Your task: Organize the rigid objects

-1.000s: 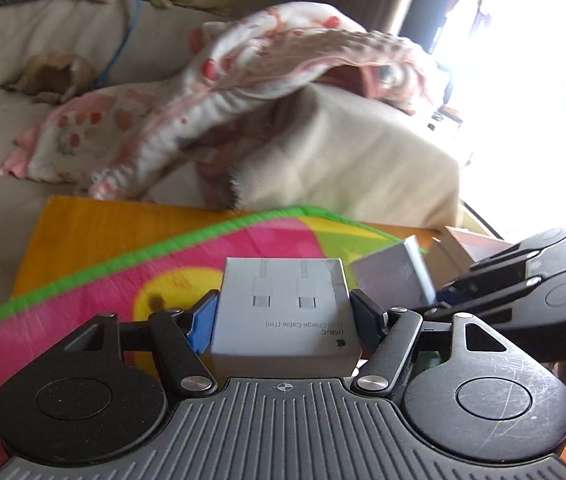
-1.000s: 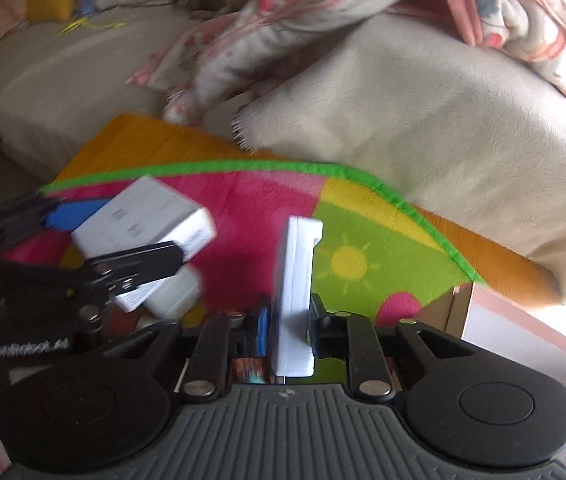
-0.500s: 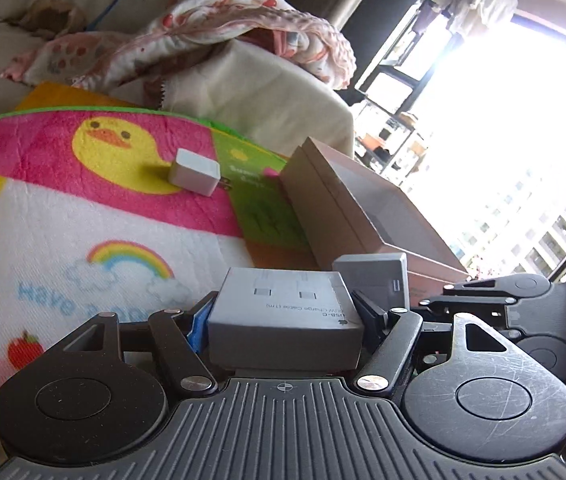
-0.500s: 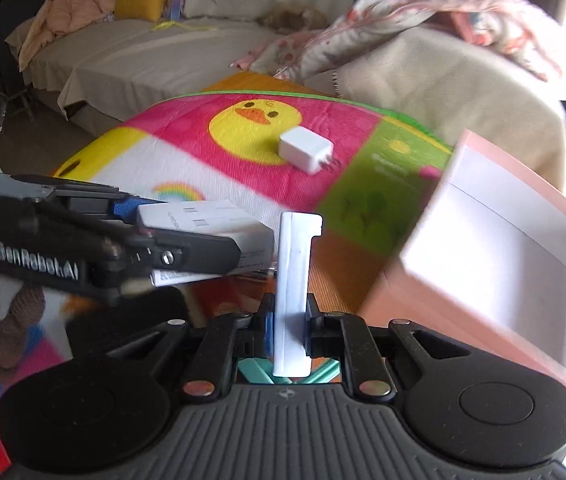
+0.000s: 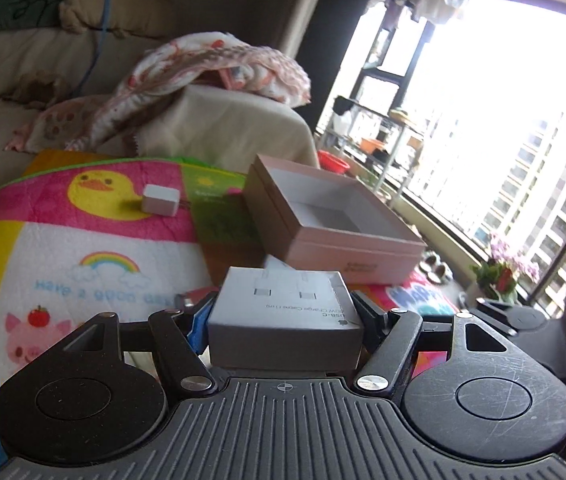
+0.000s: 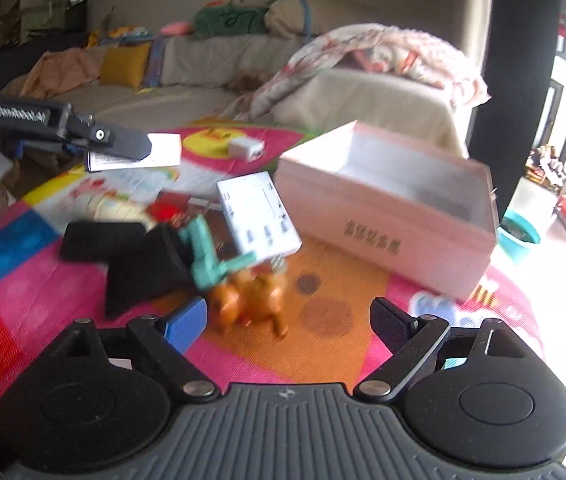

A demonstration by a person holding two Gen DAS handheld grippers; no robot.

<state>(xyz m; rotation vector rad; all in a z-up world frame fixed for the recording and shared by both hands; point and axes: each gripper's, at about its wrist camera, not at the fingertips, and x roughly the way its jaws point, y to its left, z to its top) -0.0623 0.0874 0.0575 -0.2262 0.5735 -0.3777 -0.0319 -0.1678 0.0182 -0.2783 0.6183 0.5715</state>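
Left gripper (image 5: 285,316) is clamped on the white cable box (image 5: 283,314); pink open box (image 5: 335,220) sits just ahead and slightly right of it, long axis running away. Right gripper (image 6: 289,322) is opening, jaws wide with nothing between them; pink box lies ahead-right. Only the right wrist view shows the flat white box (image 6: 259,212) lying loose ahead, beside the toys. Only the left wrist view shows the pink box's bare inside.

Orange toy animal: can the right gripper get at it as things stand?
Probably yes. The right gripper is opening with nothing between its fingers, and the orange toy animal lies just ahead on the mat, uncovered. The teal toy sits close behind it.
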